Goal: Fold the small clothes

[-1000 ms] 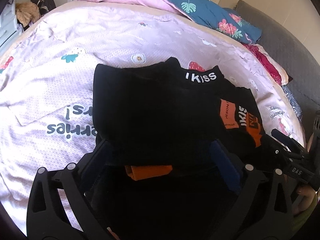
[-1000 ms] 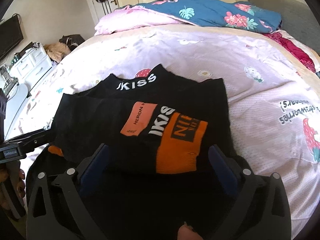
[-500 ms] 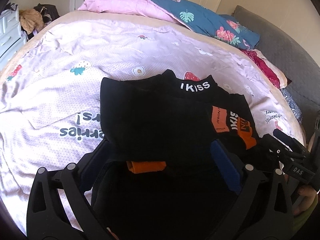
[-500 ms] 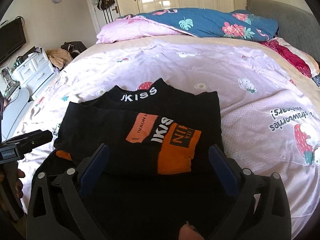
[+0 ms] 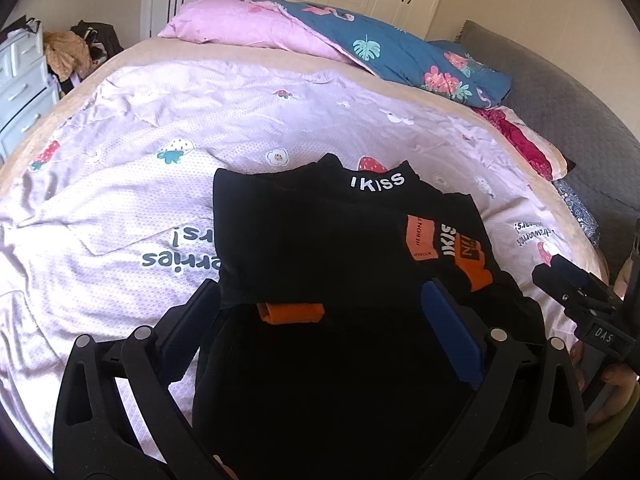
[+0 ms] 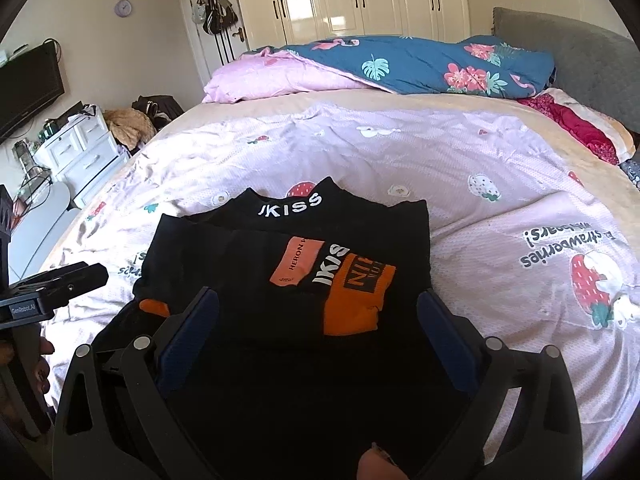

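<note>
A black garment (image 5: 312, 240) with white "IKISS" lettering and orange patches lies partly folded on the bed; it also shows in the right wrist view (image 6: 304, 256). My left gripper (image 5: 320, 312) is open and empty, its blue-padded fingers spread above the garment's near left part. My right gripper (image 6: 318, 320) is open and empty above the garment's near right part, by the orange patch (image 6: 356, 300). The right gripper also appears at the right edge of the left wrist view (image 5: 576, 288), and the left gripper at the left edge of the right wrist view (image 6: 60, 284).
The garment lies on a pink strawberry-print bedspread (image 6: 500, 184). A pink pillow (image 6: 272, 80) and a blue floral duvet (image 6: 432, 64) lie at the far side. A grey headboard (image 6: 576, 52) is on the right, white drawers (image 6: 80, 152) on the left.
Both grippers have drawn back and risen from the garment, so it looks smaller and more of the bed and room shows. The garment has not moved.
</note>
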{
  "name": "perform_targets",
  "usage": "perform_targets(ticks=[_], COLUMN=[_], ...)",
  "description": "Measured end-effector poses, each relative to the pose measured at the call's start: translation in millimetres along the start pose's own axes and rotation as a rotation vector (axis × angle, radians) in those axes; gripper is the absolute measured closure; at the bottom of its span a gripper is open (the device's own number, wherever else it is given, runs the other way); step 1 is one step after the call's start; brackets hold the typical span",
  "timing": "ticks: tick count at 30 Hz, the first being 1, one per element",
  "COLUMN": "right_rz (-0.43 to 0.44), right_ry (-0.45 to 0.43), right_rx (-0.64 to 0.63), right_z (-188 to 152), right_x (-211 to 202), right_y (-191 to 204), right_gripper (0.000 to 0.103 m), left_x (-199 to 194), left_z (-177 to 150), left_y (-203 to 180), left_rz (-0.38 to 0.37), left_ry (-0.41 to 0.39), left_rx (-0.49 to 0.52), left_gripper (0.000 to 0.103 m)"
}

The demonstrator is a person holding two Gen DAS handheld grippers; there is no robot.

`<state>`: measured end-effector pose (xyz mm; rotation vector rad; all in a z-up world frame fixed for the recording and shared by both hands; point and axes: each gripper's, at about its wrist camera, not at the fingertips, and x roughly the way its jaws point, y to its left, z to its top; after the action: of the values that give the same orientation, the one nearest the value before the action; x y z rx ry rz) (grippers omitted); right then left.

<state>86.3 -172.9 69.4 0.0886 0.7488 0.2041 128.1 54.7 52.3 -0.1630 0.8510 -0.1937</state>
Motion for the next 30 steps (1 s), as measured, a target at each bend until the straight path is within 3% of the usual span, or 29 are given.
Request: perform_targets(ticks=[10,30], right_rz=[-0.001,-0.019], right_ry=[-0.009,0.062], right_rx=[0.011,-0.004], right_z=[-10.2,-52.6], right_x=[-19.0,-31.3], right_y=[-3.7,-5.5], right_gripper=[0.004,0.004], left_x=[-21.3,-31.1], left_z=[-14.2,-59.4], left_y=[0.2,12.1], left_rz=[0.021,0.076], left_ry=[-0.017,0.042], left_rx=[0.014,0.042], left_gripper=[0.009,0.009])
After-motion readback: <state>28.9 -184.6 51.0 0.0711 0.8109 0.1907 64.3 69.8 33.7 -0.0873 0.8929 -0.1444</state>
